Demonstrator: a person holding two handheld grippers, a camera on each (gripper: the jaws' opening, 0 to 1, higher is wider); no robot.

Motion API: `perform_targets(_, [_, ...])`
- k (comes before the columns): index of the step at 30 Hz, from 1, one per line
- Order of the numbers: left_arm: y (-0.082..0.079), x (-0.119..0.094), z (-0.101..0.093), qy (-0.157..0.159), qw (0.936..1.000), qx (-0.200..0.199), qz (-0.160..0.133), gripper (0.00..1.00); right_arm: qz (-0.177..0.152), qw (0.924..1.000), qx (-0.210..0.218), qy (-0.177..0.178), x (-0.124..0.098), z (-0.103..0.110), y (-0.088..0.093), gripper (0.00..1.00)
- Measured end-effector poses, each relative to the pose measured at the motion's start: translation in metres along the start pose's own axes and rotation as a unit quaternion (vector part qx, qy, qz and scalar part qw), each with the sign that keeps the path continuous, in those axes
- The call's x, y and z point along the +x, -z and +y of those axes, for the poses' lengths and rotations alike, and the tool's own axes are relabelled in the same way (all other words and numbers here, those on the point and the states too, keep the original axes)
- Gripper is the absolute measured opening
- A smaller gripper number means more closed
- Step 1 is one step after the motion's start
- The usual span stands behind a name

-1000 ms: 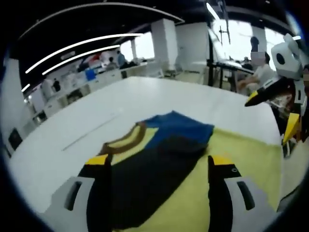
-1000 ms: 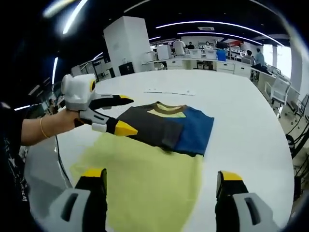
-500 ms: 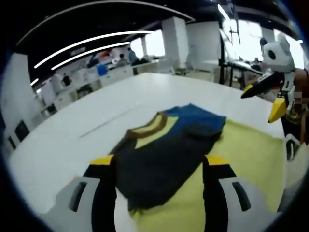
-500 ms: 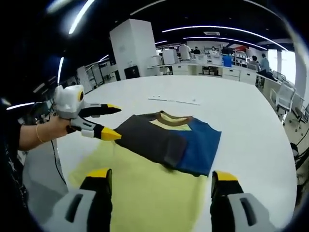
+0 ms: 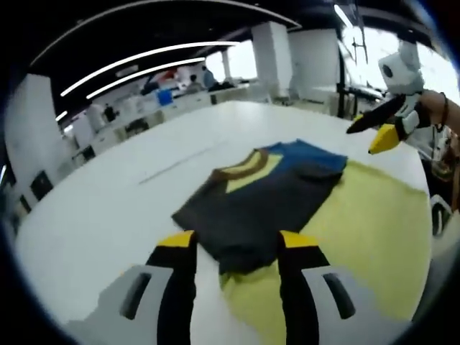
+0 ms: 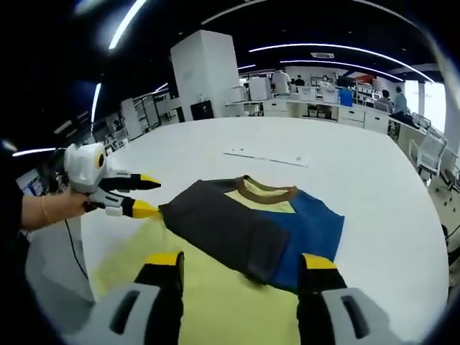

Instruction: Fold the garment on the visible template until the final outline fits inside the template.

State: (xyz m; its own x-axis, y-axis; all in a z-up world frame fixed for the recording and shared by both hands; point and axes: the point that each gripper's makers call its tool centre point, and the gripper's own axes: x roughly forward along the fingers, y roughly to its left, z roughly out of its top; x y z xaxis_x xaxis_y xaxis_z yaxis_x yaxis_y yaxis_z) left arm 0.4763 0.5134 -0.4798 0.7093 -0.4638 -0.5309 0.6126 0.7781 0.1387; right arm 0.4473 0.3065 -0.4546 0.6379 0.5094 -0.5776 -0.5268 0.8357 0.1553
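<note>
Yellow template (image 6: 215, 287) under one folded garment (image 6: 251, 223) — two grippers, left (image 5: 233, 244) and right (image 6: 241, 262), both parted, empty

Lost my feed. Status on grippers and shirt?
Left hand-held gripper open, at the shirt's dark edge. Right hand-held gripper open, clear of the cloth. Shirt folded on yellow template. Nothing in the way.

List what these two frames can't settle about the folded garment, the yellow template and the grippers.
- Yellow template sheet: its far part is hidden under the folded dark grey, blue and yellow garment in both views; near edge blocked by the right gripper.
- Garment's near corner: left gripper view, between the left gripper jaws; contact unclear.
- Thin strip on the white table: too small to identify.
</note>
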Motion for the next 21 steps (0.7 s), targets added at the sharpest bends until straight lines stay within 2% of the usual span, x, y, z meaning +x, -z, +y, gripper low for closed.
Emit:
perform_targets(3, [0.009,0.0,0.004,-0.003,1.0,0.0,0.009,0.32,0.001,1.0,-0.002,-0.003,0.01,0.0,-0.001,0.58])
perform_targets(8, [0.024,0.003,0.008,-0.01,0.9993,0.024,0.026,0.23,0.006,1.0,-0.005,-0.002,0.025,-0.002,0.002,0.5])
perform_targets(15, [0.034,0.013,0.011,-0.012,0.9992,0.021,0.031,0.16,0.011,0.9999,-0.008,0.006,0.053,-0.01,0.006,0.36])
perform_targets(21, [0.041,0.016,0.01,-0.007,0.9987,0.032,0.038,0.05,0.02,0.9998,-0.004,0.008,0.076,-0.012,0.013,0.31])
